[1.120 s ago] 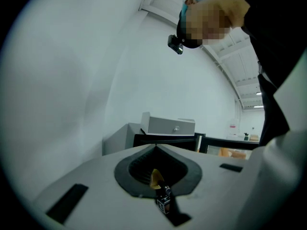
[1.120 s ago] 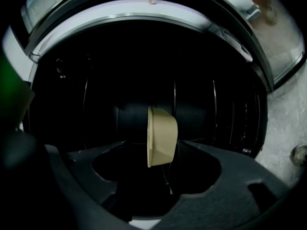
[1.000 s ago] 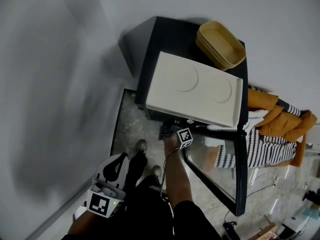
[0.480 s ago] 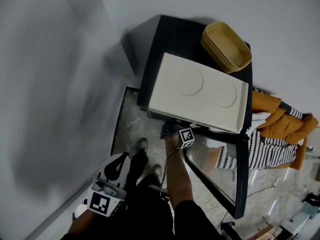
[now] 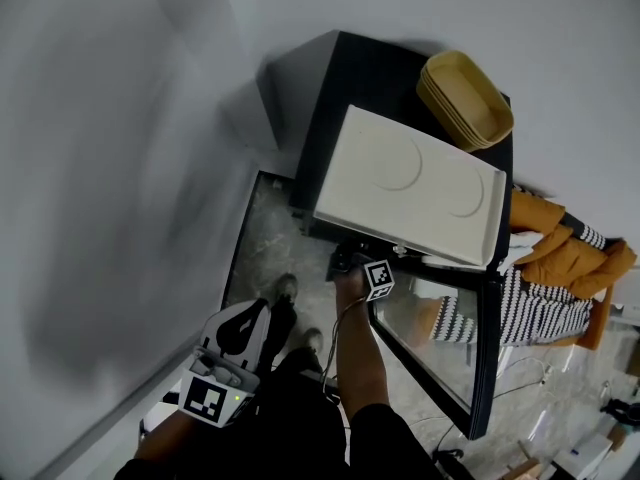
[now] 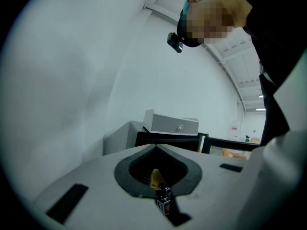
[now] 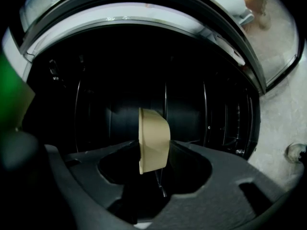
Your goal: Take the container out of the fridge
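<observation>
From the head view, the inside of the fridge (image 5: 370, 78) is hidden under its own top and the white box (image 5: 410, 183), which also cover the jaws of the right gripper (image 5: 345, 261). In the right gripper view, the lower end of the container (image 7: 153, 140) sinks behind the jaws. A yellowish speck (image 6: 155, 177) beyond the left gripper (image 6: 155, 146) is too small to tell.

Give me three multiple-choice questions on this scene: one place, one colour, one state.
1. The fridge door is: A) shut B) open C) removed
2. The container in the right gripper is: A) red B) beige C) blue
3. The stack of yellow trays sits: A) inside the fridge B) in the right gripper C) on top of the fridge

1 B, the glass door stands wide open; 2 B, beige shows between the clamped jaws; 3 C, the trays rest on its black top.
</observation>
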Available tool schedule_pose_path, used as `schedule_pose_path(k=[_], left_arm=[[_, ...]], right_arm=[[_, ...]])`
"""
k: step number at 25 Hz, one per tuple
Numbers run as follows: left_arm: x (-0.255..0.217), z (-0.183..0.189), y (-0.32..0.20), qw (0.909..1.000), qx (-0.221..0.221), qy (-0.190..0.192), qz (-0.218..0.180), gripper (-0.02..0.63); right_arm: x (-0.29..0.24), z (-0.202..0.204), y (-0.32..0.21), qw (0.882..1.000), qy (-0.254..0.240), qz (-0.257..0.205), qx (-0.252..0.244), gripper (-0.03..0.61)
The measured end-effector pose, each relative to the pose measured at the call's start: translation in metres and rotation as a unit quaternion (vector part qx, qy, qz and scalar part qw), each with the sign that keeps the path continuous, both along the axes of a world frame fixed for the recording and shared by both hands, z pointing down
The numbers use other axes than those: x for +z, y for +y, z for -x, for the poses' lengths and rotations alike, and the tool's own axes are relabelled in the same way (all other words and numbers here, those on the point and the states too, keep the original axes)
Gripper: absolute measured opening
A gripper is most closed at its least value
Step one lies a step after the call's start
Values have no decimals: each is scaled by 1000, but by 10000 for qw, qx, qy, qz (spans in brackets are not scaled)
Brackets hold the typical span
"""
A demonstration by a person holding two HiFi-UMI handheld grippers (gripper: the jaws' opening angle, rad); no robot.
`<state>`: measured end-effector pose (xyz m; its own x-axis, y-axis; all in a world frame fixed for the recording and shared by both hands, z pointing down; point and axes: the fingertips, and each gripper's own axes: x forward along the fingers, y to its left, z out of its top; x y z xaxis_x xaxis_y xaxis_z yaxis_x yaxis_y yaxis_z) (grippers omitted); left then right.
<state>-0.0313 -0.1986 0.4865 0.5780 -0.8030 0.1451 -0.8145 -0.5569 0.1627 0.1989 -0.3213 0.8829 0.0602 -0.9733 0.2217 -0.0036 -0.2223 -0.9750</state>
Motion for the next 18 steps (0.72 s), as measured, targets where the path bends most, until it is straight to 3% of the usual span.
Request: schedule_pose_path(k=[3, 7, 18], left_arm=[[-6, -2, -2, 9999, -9, 74, -75, 3], [11, -5, 8, 9995, 133, -55, 287, 3], [11, -15, 11, 9994, 182, 35, 300, 3]], right_arm=[[-2, 1, 5, 10000, 10, 61, -22, 179], [-3, -2, 10, 9999, 12, 104, -30, 178], [-4, 0, 28, 9997, -112, 198, -27, 170]])
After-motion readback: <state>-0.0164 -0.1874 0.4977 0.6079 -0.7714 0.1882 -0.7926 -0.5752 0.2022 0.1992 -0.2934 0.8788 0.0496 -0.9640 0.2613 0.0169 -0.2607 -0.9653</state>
